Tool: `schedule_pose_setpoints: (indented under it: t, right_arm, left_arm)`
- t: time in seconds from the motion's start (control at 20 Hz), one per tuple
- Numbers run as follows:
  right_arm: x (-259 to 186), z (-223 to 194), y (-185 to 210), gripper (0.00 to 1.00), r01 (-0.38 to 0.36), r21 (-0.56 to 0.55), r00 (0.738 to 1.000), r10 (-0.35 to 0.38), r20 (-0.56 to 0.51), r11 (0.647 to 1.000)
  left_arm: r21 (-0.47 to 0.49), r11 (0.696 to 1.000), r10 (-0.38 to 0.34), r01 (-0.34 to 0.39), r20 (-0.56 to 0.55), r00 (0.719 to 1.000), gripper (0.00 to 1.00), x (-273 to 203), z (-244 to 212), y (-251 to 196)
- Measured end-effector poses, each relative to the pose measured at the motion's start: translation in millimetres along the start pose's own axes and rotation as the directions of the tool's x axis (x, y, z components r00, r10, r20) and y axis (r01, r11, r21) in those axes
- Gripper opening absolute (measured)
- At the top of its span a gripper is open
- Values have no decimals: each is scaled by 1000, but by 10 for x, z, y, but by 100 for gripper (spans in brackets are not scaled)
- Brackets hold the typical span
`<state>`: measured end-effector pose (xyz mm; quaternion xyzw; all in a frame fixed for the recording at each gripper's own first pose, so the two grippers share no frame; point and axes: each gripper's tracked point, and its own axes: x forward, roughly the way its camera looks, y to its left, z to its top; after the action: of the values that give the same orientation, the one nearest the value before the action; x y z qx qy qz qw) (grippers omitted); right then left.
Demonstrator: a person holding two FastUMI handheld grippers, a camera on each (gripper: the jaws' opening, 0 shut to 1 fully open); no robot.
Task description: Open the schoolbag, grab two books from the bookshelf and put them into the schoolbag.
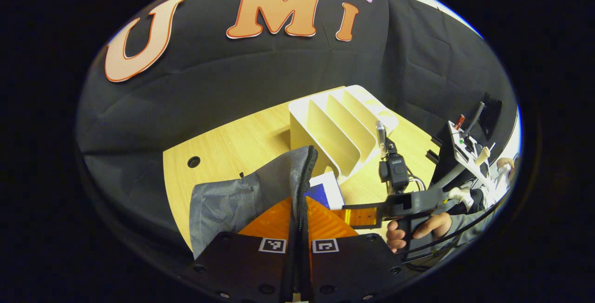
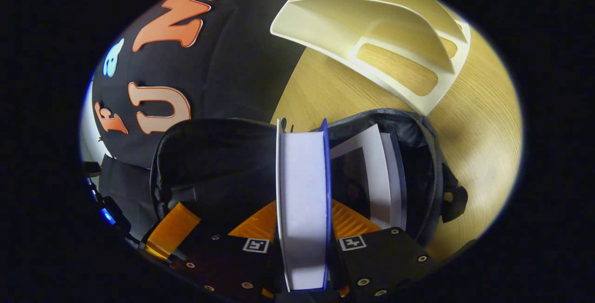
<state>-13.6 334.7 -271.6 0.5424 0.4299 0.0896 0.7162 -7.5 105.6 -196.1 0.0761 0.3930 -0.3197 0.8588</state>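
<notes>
Schoolbag [image 2: 418,163] lies just ahead of and under the right gripper [image 2: 302,247], mouth open; one book [image 2: 376,177] already standing inside. Right gripper clamped on second book [image 2: 302,191], page edge facing cam, long axis running fwd along the fingers toward the opening. Left gripper [image 1: 297,247] closed on the bag's zipper edge [image 1: 304,173], lifting the flap. Bookshelf [image 1: 341,126] beyond the bag, slots empty. Judgement: right hand nearer; next move = slide book in beside the first.

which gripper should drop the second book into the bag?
Right. The right gripper is shut on the blue-covered book directly above the open schoolbag, beside the first book. The left gripper holds the bag's flap open.
</notes>
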Motion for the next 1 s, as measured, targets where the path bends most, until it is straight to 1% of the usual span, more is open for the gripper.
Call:
schedule_pose_setpoints:
  t: [0.1,0.15,0.2,0.25,0.3,0.35,0.4,0.45,0.5,0.6,0.7,0.75,0.8,0.85,0.9,0.95,1.0]
  right_arm:
    - [64,-51,-1,41,7,-16,1000,-8,-15,1000]
    - [81,-74,-25,42,23,-25,999,-24,-27,999]
    - [83,-87,-69,45,59,-42,997,-60,-38,997]
    - [56,-88,-106,50,92,-83,995,-96,-38,992]
    - [-35,-48,-160,59,135,-150,989,-142,-32,979]
    - [-123,-23,-243,62,173,-226,982,-185,-31,959]
    - [-253,66,-307,73,212,-286,974,-225,-14,934]
    - [-376,139,-353,79,244,-329,966,-257,5,912]
    - [-499,221,-345,86,262,-360,962,-272,25,896]
    - [-709,423,-275,92,288,-394,957,-280,79,873]
    - [-948,661,-264,94,307,-421,952,-276,135,853]
    - [-1051,785,-231,95,308,-445,951,-262,164,841]
    - [-1161,921,-242,95,324,-469,945,-260,198,821]
    - [-1277,1057,-264,96,352,-494,934,-269,234,795]
    - [-1382,1200,-296,97,381,-516,922,-276,270,767]
    - [-1509,1361,-293,97,407,-535,910,-276,310,741]
    - [-1633,1509,-219,97,421,-548,901,-261,347,723]
  left_arm:
    - [-11,1000,-10,10,4,1000,6,-1,6,-10]
    - [-16,1000,-9,10,9,1000,9,4,8,-6]
    - [-22,1000,-7,7,8,1000,6,24,-4,1]
    - [-31,1000,2,-1,9,1000,7,36,-16,12]
    - [-33,999,9,-8,12,1000,6,28,-23,36]
    - [-33,999,23,-23,17,1000,7,27,-31,50]
    - [-33,999,38,-38,16,999,6,31,-51,79]
    - [-35,998,51,-51,10,999,6,32,-95,88]
    - [-31,998,61,-61,4,998,6,41,-137,79]
    - [-25,997,68,-68,-7,998,9,63,-179,7]
    - [-19,995,98,-99,-22,995,13,88,-212,-65]
    - [-9,992,128,-128,-23,992,20,100,-217,-95]
    - [7,989,149,-149,-16,989,24,118,-208,-145]
    - [21,987,156,-156,-9,988,36,118,-180,-246]
    - [30,987,160,-160,0,987,43,137,-140,-355]
    - [29,986,163,-163,0,987,53,156,-116,-460]
    - [18,982,186,-186,-2,982,64,189,-98,-512]
